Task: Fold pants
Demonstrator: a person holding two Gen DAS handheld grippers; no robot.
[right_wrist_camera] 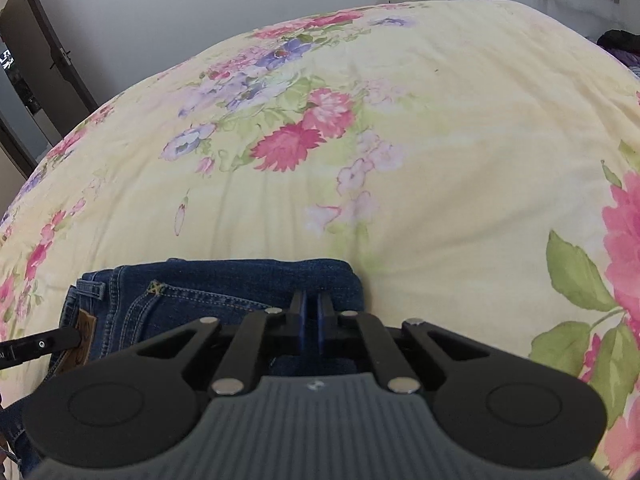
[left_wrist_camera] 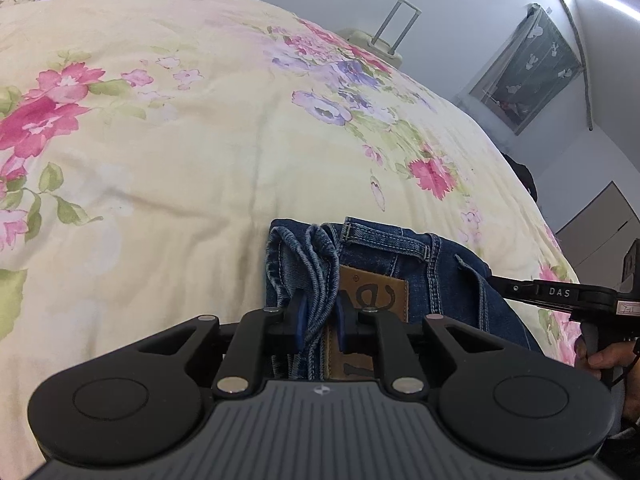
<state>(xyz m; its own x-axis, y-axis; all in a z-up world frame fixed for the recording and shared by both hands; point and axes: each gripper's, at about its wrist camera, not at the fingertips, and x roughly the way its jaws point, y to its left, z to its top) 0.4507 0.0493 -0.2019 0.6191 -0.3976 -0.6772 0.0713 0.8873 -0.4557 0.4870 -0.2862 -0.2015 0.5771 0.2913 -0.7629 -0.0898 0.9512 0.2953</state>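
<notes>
Blue denim jeans [left_wrist_camera: 440, 276] lie folded on a floral bedspread [left_wrist_camera: 180, 168], with a brown leather waistband patch [left_wrist_camera: 374, 292] showing. My left gripper [left_wrist_camera: 320, 312] is shut on a bunched hem and waistband edge of the jeans. In the right wrist view the jeans [right_wrist_camera: 224, 284] lie at the near edge, and my right gripper [right_wrist_camera: 311, 312] is shut on their folded right end. The right gripper also shows in the left wrist view [left_wrist_camera: 496, 280], touching the jeans' right side. The left gripper's finger [right_wrist_camera: 48, 342] enters the right wrist view at the patch.
The yellow bedspread with pink and purple flowers [right_wrist_camera: 360, 140] stretches far beyond the jeans. A cream suitcase [left_wrist_camera: 376, 44] stands past the bed's far edge. A door [right_wrist_camera: 44, 64] is at the left, dark clothes [right_wrist_camera: 620, 40] lie at the far right.
</notes>
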